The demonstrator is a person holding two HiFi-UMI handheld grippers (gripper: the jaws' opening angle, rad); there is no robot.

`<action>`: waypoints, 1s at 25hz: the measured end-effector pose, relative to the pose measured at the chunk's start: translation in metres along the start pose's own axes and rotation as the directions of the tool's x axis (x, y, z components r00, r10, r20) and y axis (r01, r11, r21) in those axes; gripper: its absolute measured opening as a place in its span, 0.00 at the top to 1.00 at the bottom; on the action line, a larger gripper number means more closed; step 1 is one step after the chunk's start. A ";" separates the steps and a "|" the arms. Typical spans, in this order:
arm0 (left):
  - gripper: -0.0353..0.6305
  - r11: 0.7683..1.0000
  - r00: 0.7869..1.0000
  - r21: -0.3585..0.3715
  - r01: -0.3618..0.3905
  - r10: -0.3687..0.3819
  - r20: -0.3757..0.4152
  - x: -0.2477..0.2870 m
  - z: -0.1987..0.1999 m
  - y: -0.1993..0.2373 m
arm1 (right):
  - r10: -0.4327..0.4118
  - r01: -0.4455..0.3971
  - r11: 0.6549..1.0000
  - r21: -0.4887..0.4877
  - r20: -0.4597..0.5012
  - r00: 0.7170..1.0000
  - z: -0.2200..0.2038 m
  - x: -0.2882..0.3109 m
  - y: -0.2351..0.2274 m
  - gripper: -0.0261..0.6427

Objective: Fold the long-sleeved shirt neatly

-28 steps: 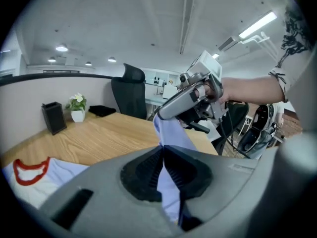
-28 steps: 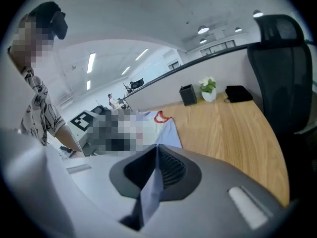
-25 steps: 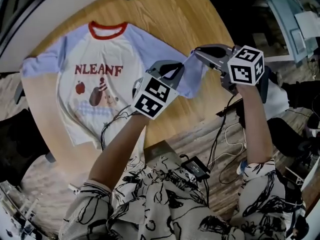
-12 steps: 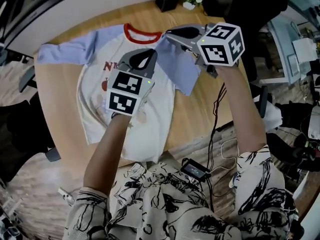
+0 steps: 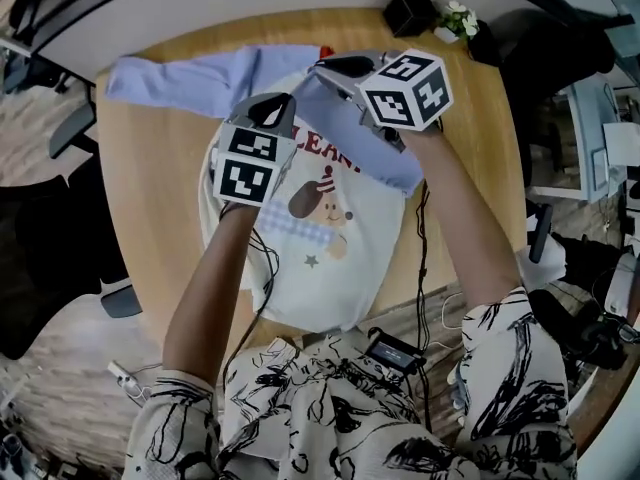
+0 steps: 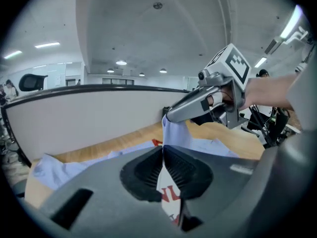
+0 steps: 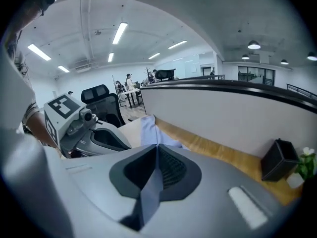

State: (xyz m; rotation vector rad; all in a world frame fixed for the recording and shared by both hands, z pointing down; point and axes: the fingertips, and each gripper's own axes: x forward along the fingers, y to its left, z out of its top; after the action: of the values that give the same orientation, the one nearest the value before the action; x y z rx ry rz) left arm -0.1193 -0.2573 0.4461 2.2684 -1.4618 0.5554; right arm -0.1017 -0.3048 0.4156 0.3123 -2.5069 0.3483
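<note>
**Sweeping pale-blue sleeve (image 5: 375, 140) across cream long-sleeved shirt (image 5: 320, 263)**
Pinching cloth in left tongs (image 5: 287, 103) and right tongs (image 5: 320, 68), carried from round wooden counter (image 5: 150, 218) edge onto the print; laying flat next.

Long-sleeved shirt (image 5: 310, 258) flat on round table (image 5: 150, 198), collar toward far edge, hem toward person. One sleeve (image 5: 190, 73) stretched left along far edge. Other sleeve (image 5: 385, 153) drawn over chest from right. Left gripper (image 5: 280, 103) above upper chest; right gripper (image 5: 325, 66) just right of it, nearer collar. Box (image 5: 408, 12) at far right edge, flower pot (image 5: 455, 18) beside it on right. Partition wall (image 6: 99, 113) behind table.
</note>
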 end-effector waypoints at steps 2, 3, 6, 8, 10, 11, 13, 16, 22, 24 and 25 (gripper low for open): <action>0.91 1.000 0.999 -0.022 -0.007 0.006 -0.049 0.012 -0.025 0.019 | -0.016 0.016 1.000 0.008 -0.034 0.999 -0.011 0.033 -0.005 0.93; 0.91 0.999 0.997 -0.034 -0.011 0.009 -0.072 0.019 -0.038 0.027 | -0.026 0.026 1.000 0.009 -0.054 0.998 -0.017 0.049 -0.008 0.93; 0.91 0.998 0.992 -0.065 -0.016 0.007 -0.130 0.036 -0.071 0.047 | -0.051 0.053 0.999 0.010 -0.129 0.990 -0.038 0.096 -0.016 0.93; 0.91 0.997 0.987 -0.081 -0.017 0.004 -0.159 0.046 -0.087 0.058 | -0.063 0.067 0.998 0.017 -0.173 0.983 -0.050 0.122 -0.023 0.93; 0.91 0.996 0.984 -0.093 -0.016 -0.001 -0.178 0.054 -0.099 0.066 | -0.065 0.073 0.997 0.030 -0.204 0.977 -0.059 0.143 -0.028 0.93; 0.91 0.995 0.983 -0.096 -0.014 -0.004 -0.184 0.057 -0.104 0.069 | -0.064 0.073 0.997 0.035 -0.218 0.974 -0.063 0.151 -0.029 0.93; 0.91 0.995 0.979 -0.094 -0.020 0.000 -0.204 0.064 -0.116 0.073 | -0.068 0.081 0.996 0.042 -0.251 0.965 -0.074 0.164 -0.032 0.93; 0.81 0.994 0.970 -0.078 -0.081 0.061 -0.234 0.063 -0.129 0.086 | -0.077 0.099 0.992 0.071 -0.267 0.961 -0.084 0.177 -0.036 0.72; 0.71 0.961 0.979 -0.196 -0.195 0.179 -0.098 0.021 -0.120 0.129 | -0.088 0.105 0.986 0.126 -0.133 0.987 -0.042 0.180 -0.050 0.61; 0.63 0.939 0.972 -0.251 -0.233 0.221 -0.075 0.002 -0.119 0.153 | -0.072 0.083 0.993 0.080 -0.137 0.988 -0.024 0.186 -0.049 0.56; 0.61 0.929 0.967 -0.271 -0.253 0.246 -0.062 -0.009 -0.118 0.167 | -0.065 0.074 0.996 0.054 -0.138 0.988 -0.014 0.189 -0.047 0.56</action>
State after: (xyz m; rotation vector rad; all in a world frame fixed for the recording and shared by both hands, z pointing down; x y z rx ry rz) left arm -0.2898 -0.2536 0.5585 1.8677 -1.7102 0.4201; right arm -0.2320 -0.3721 0.5449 0.3854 -2.3488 0.4027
